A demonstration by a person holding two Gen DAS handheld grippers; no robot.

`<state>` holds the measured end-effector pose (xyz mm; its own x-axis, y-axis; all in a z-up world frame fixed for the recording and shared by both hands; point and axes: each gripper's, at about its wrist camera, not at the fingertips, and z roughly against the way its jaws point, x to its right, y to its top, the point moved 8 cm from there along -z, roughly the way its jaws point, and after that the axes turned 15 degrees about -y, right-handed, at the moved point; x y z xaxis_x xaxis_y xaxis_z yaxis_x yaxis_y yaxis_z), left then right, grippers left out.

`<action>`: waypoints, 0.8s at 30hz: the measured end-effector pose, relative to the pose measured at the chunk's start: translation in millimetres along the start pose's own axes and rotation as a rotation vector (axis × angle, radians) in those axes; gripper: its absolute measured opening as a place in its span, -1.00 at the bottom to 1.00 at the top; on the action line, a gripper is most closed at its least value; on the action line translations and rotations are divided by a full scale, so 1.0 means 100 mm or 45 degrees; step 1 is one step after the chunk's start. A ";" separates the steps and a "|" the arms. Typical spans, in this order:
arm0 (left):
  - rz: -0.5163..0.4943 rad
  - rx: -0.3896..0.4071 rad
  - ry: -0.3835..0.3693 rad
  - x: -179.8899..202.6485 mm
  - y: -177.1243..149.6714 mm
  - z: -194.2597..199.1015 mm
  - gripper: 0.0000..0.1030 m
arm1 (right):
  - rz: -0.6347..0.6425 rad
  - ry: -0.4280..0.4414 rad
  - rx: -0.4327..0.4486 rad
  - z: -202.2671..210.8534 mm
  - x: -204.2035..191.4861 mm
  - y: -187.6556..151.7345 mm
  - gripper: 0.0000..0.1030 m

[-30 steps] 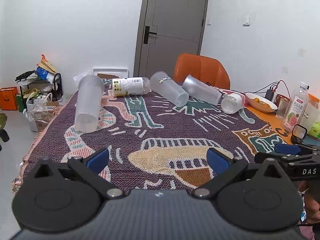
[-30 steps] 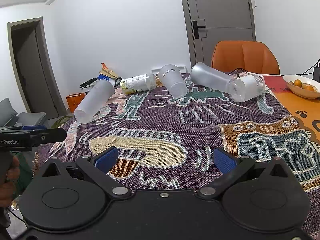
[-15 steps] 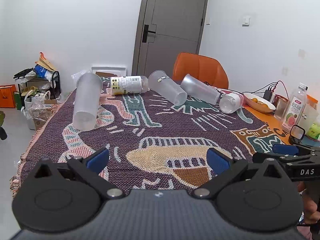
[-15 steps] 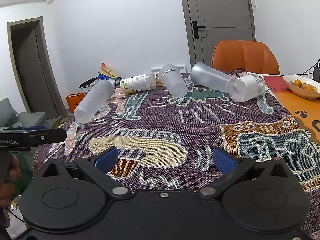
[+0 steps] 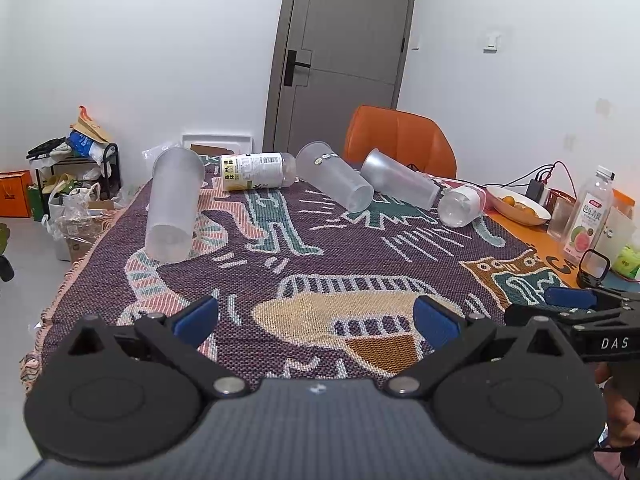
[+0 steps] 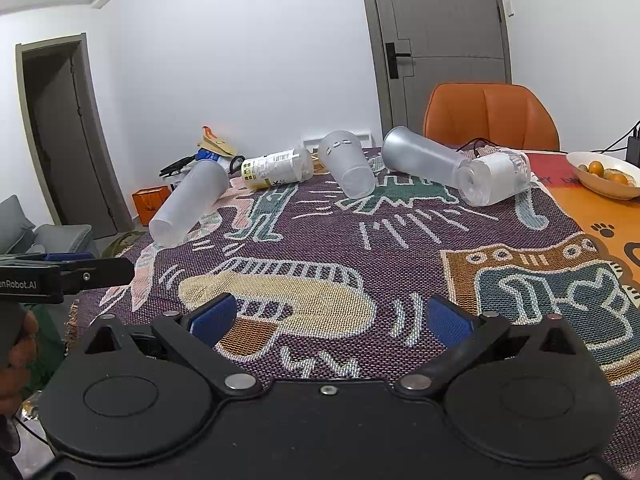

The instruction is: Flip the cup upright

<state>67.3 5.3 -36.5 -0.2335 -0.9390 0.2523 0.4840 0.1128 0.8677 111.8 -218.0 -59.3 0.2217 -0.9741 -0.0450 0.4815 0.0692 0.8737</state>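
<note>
Both grippers (image 5: pixel 316 316) (image 6: pixel 328 316) gape (cups (image 5: pixel 172 204) beyond).

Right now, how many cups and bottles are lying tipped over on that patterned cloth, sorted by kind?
Frosted plastic cups: 3
Labelled bottles: 2, yellow-labelled bottle and white-labelled bottle
Total: 5, all on their sides.

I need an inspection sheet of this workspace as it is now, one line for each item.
Surface: patterned woven cloth covering the table.
Job's things: three frosted cups lying on their sides; none upright.
Clutter: labelled bottle and clear jar lying down; fruit bowl; juice bottle upright.
Grippers: left tool and right tool open, holding nothing.
Cables: wires to a charger, far right.
Surroundings: orange chair, grey door, floor clutter.
</note>
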 end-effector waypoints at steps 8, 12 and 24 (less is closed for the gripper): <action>0.015 0.002 -0.001 -0.07 0.04 -0.01 0.99 | -0.001 -0.007 -0.003 -0.03 0.00 0.03 1.00; 0.026 0.011 0.004 -0.15 0.08 -0.04 0.99 | 0.007 -0.010 -0.001 -0.07 -0.01 0.07 1.00; 0.042 0.035 0.046 -0.43 0.33 -0.13 0.99 | -0.005 0.000 -0.011 -0.34 -0.08 0.24 1.00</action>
<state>104.3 45.8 -23.9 -0.1870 -0.9458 0.2656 0.4676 0.1520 0.8708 150.2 -201.1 -54.7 0.2194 -0.9744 -0.0486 0.4897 0.0669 0.8693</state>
